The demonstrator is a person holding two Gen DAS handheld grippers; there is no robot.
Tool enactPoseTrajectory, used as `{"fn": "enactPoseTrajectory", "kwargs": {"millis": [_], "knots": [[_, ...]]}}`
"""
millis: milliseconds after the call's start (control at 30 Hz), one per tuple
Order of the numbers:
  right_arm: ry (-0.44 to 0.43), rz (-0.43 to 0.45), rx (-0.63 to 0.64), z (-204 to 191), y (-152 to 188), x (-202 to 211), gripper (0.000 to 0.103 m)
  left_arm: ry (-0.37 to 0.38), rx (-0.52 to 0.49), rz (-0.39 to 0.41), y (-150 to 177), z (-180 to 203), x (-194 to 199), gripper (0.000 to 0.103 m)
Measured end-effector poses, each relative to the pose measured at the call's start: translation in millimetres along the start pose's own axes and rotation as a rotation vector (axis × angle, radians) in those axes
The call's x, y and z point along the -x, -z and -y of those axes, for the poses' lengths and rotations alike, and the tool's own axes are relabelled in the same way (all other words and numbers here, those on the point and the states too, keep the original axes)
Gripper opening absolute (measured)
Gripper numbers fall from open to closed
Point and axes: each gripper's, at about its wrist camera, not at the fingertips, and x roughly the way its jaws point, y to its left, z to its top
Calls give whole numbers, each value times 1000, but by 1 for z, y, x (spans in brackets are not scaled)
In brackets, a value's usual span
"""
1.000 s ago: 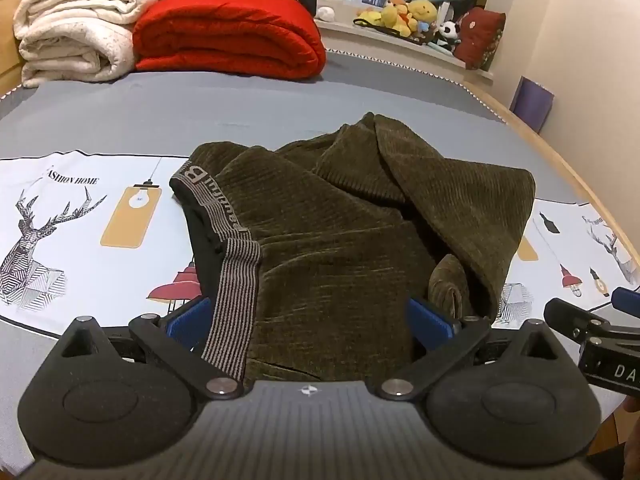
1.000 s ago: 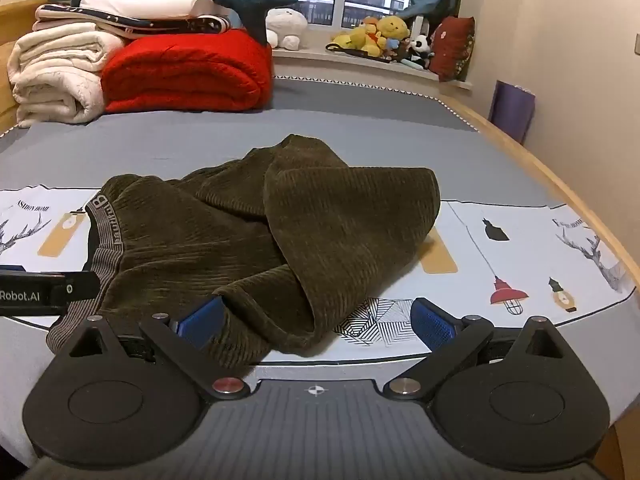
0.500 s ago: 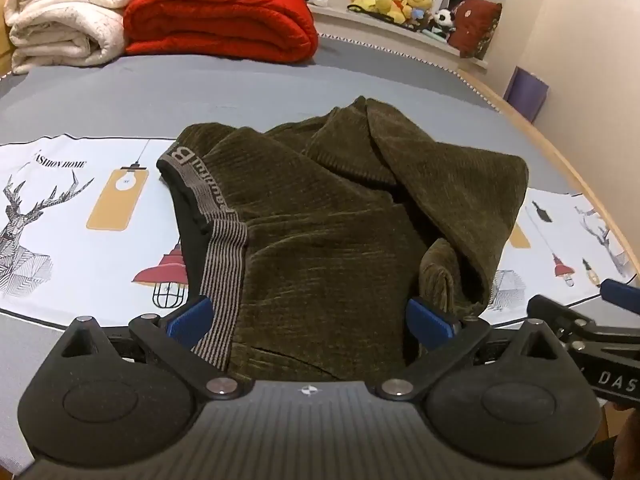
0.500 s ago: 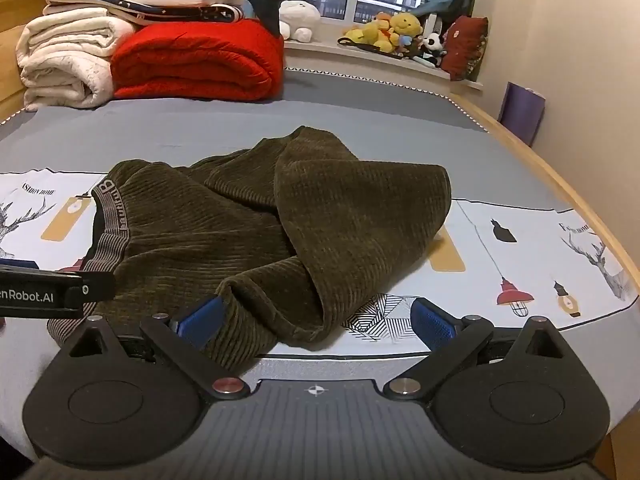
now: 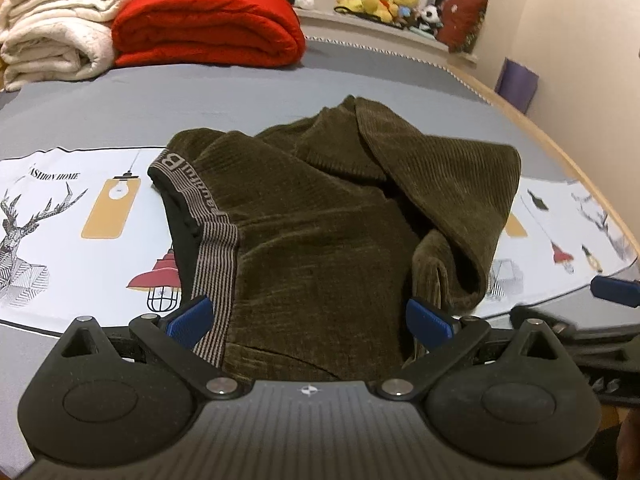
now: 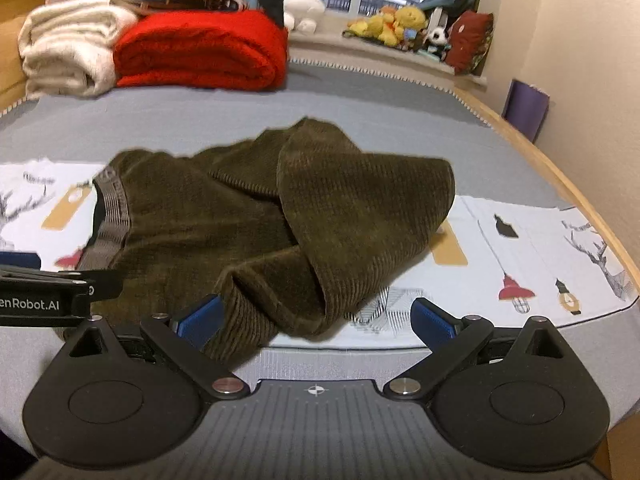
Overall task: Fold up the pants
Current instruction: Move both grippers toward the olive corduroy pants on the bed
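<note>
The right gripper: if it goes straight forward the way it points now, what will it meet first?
Probably the pants. The right gripper is open, and the bunched leg fold lies between its fingers, nearest the left finger. Depth is unclear, so contact may already be close.

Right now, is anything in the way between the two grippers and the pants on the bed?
Nothing visible. The left hand-held gripper and the right hand-held gripper are both open at the near edge of the crumpled pants. The red blanket and white blanket lie well behind them.
</note>
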Motion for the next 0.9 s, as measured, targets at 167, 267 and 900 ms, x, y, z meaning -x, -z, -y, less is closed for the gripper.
{"fn": "enactPoseTrajectory", "kwargs": {"millis": [167,267,900], "knots": [[1,-168,27,-3,13,-22,99,19,-36,-43,5,7,-5,103],[-13,-186,36,-6,17,-23,99,18,-55,-57,7,10,-7,103],[-19,-187,94,-18,17,-24,99,25,-77,-80,7,15,-10,103]]}}
